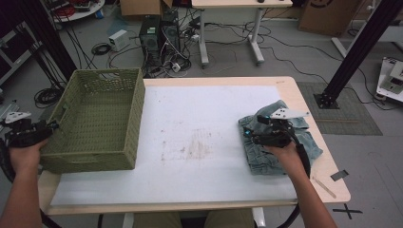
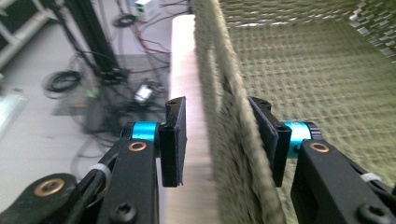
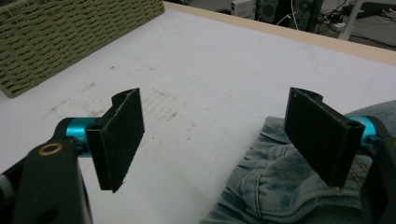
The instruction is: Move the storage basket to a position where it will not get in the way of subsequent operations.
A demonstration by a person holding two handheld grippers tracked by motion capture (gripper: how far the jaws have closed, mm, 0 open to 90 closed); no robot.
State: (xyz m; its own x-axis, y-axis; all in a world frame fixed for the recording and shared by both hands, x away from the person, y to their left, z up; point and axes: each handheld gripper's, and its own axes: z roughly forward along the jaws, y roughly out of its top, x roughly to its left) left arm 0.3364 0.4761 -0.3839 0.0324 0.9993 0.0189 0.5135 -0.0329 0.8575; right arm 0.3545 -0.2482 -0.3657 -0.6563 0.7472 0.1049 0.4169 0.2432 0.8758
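High view first: the tabletop (image 1: pixel 209 190) is the biggest thing before me, a pale wooden slab mostly covered by a white sheet (image 1: pixel 204 128) that carries brownish smudges near its middle. On the left end sits a green woven basket (image 1: pixel 97 118), rectangular and open-topped, its left wall hanging over the table's edge toward my left hand. On the right end lies a crumpled piece of blue denim clothing (image 1: pixel 266 156), partly on the white sheet and partly on the bare wood beside it.

My left gripper (image 1: pixel 53 126) is at the basket's left wall. In the left gripper view the jaws straddle that wall (image 2: pixel 233 140) — one pad outside it, one inside over the basket's mesh floor — with a gap still showing on the outer side, so the jaws are parted around the wall and not clamped on it.

My right gripper (image 1: pixel 247 134) sits over the denim, my hand (image 1: pixel 285 154) behind it. In the right gripper view its jaws are spread wide: the left pad hangs above the stained white sheet, the right pad above the denim's folded edge (image 3: pixel 275 182), gripping nothing — whether the pad touches the cloth I cannot tell.

A small dark strip (image 1: pixel 339 175) lies on the tabletop's near right corner.
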